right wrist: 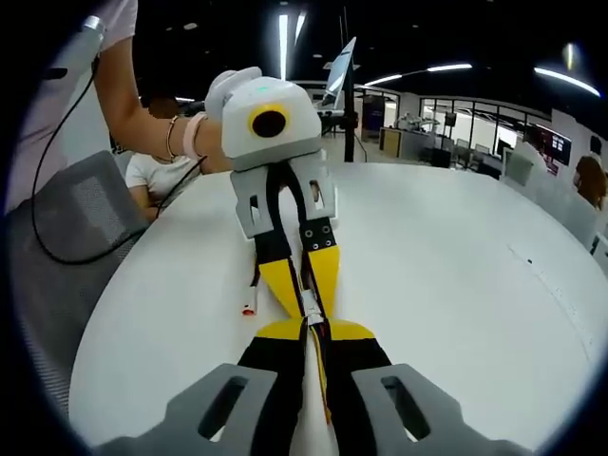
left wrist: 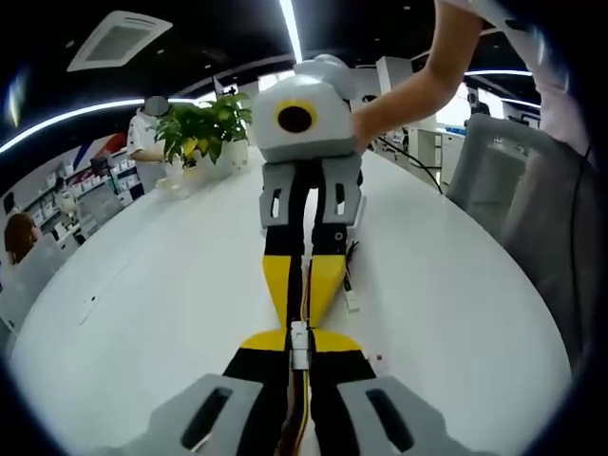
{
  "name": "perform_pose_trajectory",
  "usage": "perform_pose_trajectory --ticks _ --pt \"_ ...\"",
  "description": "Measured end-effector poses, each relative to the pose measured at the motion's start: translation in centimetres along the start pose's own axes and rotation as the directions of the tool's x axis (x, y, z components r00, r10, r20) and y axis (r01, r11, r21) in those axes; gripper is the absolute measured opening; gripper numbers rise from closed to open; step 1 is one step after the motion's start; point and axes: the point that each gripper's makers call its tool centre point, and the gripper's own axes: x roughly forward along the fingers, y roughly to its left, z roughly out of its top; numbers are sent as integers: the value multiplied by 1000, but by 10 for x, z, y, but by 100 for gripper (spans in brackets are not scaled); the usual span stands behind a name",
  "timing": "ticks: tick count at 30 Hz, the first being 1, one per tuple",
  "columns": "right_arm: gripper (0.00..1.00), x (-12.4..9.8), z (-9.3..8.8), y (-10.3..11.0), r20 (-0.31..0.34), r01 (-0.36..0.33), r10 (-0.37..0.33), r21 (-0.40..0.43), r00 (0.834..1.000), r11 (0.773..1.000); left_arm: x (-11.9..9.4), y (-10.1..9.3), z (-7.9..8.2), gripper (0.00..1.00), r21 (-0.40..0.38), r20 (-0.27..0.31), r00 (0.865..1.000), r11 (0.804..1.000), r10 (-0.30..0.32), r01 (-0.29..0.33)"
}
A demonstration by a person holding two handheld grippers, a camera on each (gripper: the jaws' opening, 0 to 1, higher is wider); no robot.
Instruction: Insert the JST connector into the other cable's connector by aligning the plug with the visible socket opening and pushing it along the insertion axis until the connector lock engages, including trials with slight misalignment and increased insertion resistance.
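Claw on the left, black-and-yellow and two-jawed, is pinching shut on the small white JST connector and its red-and-yellow wire just above the white round tabletop. Facing it tip to tip, the right claw is clamping the matching white connector, the two housings meeting between the yellow tips. Judging from this, pushing straight along the shared axis, without twisting, should seat the lock.

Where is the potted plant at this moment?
In the left gripper view, the potted plant stands at the far edge of the white table, upper left of the right gripper, beside a standing person.
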Motion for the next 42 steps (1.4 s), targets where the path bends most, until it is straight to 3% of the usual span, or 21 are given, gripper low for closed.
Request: perform_pose_trajectory --ticks 8,16,23,37,42 --pt "3 1 -3 -1 -2 10 -10 8 1000 1000 2 2 -4 1 -64 4 1000 998 13 -12" --pt "4 0 -6 -5 -8 37 -37 29 999 999 -1 6 -4 6 -75 4 999 997 36 -35" --pt "13 1 -8 -6 -18 48 -48 19 999 999 -6 8 -6 13 -82 -7 998 995 56 -57" --pt "33 -25 22 -14 47 121 -120 -25 992 992 -38 23 26 27 -51 44 986 986 161 -158" --pt "33 -39 32 -12 55 153 -150 -40 987 987 -52 22 34 43 -13 26 978 978 207 -207"
